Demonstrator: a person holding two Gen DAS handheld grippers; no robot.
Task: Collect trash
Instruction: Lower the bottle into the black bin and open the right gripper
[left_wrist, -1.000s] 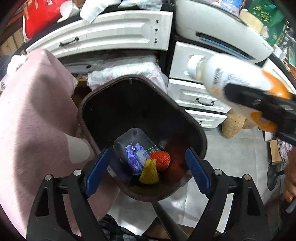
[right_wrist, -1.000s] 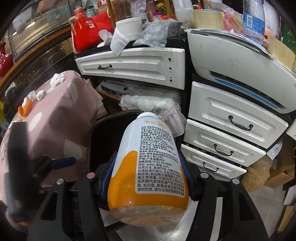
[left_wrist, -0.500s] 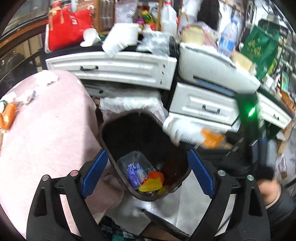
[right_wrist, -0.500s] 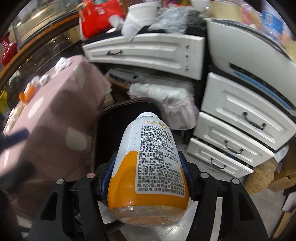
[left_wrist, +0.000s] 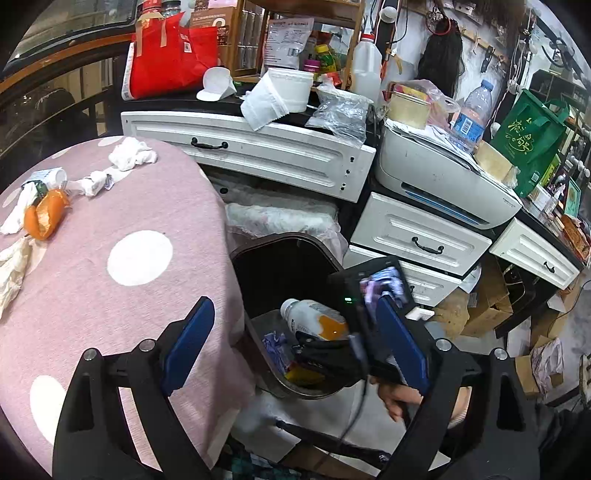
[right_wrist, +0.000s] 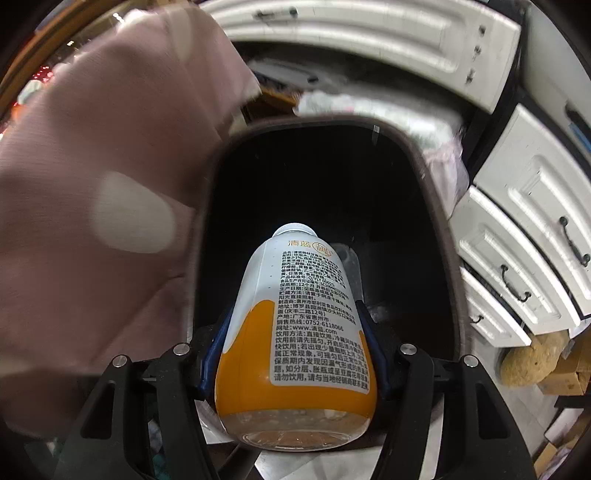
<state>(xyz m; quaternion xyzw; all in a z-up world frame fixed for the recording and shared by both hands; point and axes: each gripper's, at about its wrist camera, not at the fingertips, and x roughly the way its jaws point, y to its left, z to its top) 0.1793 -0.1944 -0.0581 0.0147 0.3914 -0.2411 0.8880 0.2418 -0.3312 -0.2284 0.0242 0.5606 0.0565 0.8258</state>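
Two blue pads (right_wrist: 218, 343) of the right gripper (right_wrist: 295, 347) clamp a white-and-orange bottle (right_wrist: 295, 332) low in the frame's centre, cap pointing into the dark bin (right_wrist: 439, 221). Beyond it, the left gripper (left_wrist: 295, 347) stands wide with nothing between its jaws. Tissues (left_wrist: 129, 155) and an orange peel (left_wrist: 44, 218) lie at upper left on the pink dotted tablecloth (left_wrist: 110, 295).

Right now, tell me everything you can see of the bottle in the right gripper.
The bottle is plastic, white above and orange below, with a white cap and a printed label panel. Through its clear base a little pale residue shows. The right gripper clamps its orange lower body between blue pads, one on each side. It points cap-first, tilted down into the mouth of the dark trash bin, and nothing else visibly touches it.
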